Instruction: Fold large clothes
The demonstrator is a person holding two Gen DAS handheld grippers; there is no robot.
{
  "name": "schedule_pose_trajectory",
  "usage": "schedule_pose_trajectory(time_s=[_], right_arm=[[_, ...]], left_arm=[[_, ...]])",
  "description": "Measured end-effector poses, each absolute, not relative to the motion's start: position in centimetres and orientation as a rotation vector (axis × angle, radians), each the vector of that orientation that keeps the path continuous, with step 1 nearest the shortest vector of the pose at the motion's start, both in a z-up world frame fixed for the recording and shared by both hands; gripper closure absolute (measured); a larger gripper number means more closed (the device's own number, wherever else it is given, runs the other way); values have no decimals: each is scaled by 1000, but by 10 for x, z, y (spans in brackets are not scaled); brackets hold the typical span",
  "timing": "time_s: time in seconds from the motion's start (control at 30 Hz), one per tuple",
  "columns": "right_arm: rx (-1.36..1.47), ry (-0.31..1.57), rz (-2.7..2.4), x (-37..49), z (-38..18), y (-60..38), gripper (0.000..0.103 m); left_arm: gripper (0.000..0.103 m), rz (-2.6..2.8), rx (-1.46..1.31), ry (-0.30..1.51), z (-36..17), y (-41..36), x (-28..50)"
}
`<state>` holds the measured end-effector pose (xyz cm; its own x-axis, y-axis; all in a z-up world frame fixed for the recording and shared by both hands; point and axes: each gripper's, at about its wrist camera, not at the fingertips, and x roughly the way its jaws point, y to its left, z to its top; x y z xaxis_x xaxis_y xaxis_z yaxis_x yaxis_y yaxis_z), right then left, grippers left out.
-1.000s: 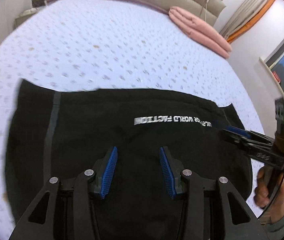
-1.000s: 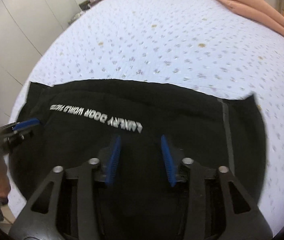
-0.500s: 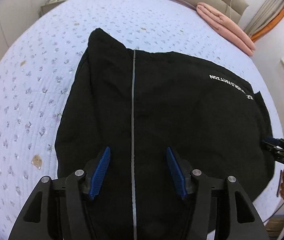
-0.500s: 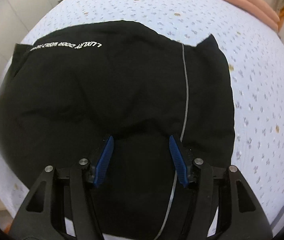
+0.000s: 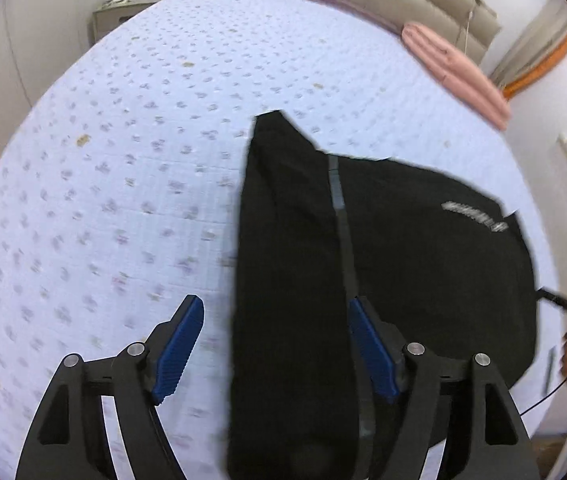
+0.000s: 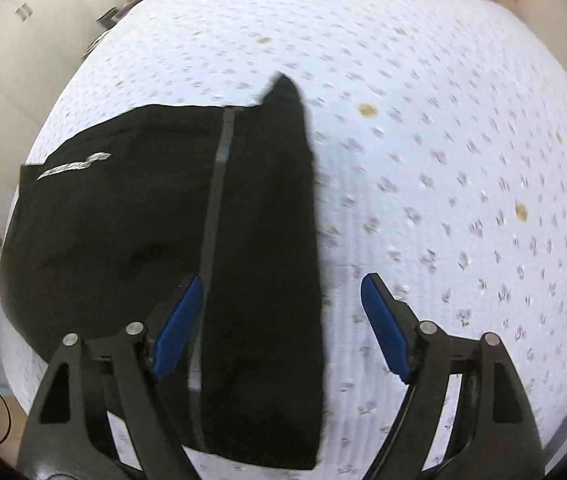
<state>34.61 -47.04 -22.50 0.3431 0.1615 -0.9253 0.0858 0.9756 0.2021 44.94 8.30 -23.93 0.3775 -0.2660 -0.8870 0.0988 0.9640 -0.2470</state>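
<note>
Now 1 black garment (image 5: 423, 264) lies on 1 bed (image 5: 123, 168); 2 grippers, left gripper (image 5: 275, 352) and right gripper (image 6: 279, 328), opening, holding nothing

Bed (image 5: 123, 160) with floral quilted cover, black garment (image 5: 423, 260) lying flat, pink pillows (image 5: 455, 68) at headboard

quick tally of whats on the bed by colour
black: 1, the black garment
pink: 1, the pink folded bedding near the headboard
total: 2 on the floral bedspread
</note>
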Motion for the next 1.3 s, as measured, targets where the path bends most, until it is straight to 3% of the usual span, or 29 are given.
schedule_pose_trajectory(time_s=[0.23, 0.33, 0.5, 0.83, 1.03, 1.07, 1.1, 1.13, 1.23, 1.3], right_arm=[[426, 1220, 170, 348, -260, -493, 18], [455, 1199, 208, 350, -269, -497, 15], [599, 1215, 318, 351, -286, -499, 13], [728, 1238, 471, 353, -302, -502, 0], [736, 1222, 505, 364, -301, -483, 1], [729, 1219, 515, 368, -299, -480, 4], [748, 1200, 562, 374, -296, -482, 41], [783, 1195, 599, 376, -296, -480, 51], [743, 1164, 594, 367, -283, -478, 64], [733, 1128, 594, 358, -272, -477, 70]], left_arm=[[26, -351, -311, 1297, -285, 104, 470], [21, -389, -320, 1327, -306, 103, 476], [21, -510, -538, 1362, -331, 117, 486], [21, -646, -635, 1367, -352, 101, 488], [22, -674, -705, 1339, -358, 84, 492], [28, -671, -702, 1327, -355, 84, 493], [40, -670, -691, 1310, -353, 82, 492], [49, -663, -666, 1292, -348, 79, 489], [68, -670, -652, 1219, -333, 79, 477], [73, -685, -675, 1167, -321, 89, 464]])
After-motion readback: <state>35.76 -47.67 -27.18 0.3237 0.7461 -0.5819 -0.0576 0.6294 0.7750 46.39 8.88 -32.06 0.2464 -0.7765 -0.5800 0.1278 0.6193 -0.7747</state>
